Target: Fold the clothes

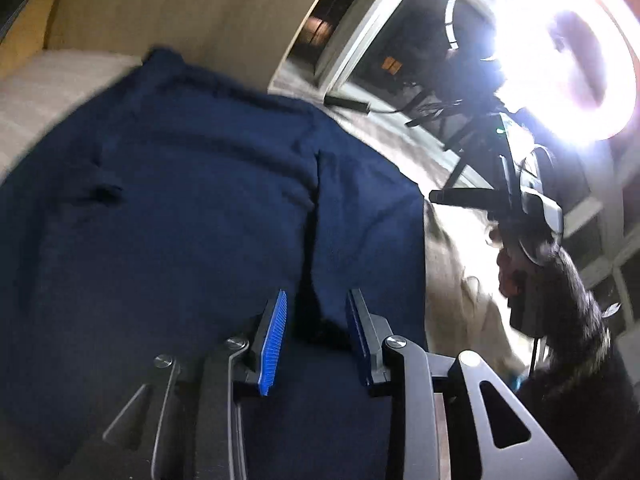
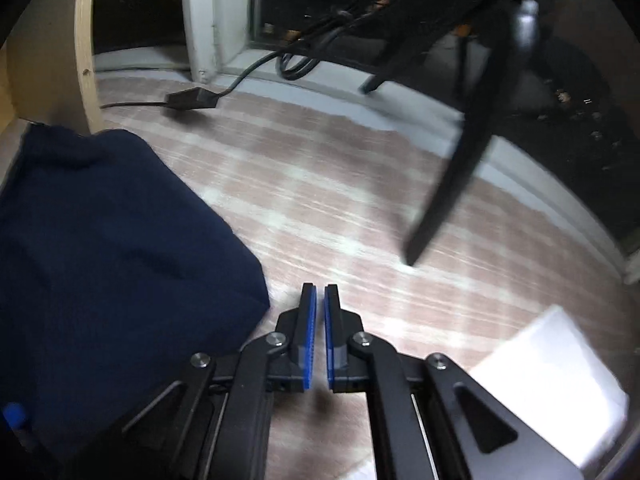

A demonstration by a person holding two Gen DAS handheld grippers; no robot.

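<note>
Navy garment [image 1: 180,208]: lies on striped bed cover [image 2: 340,208], bunched toward headboard side, partly folded; vertical fold edge runs down middle, seen from left wrist.

Left gripper [image 1: 316,300]: directly over garment, jaws parted, fold edge between pads, no pad pressing cloth. Nearer tool for next grasp, judged.

Right gripper [image 2: 320,292]: jaws closed, empty, over bare cover just beside garment's rounded near corner [image 2: 256,296].

Clearance: open cover right of garment. Obstacles beyond: black tripod leg [image 2: 448,196], cable adapter [image 2: 192,100], white sheet [image 2: 560,380] near right edge.
</note>
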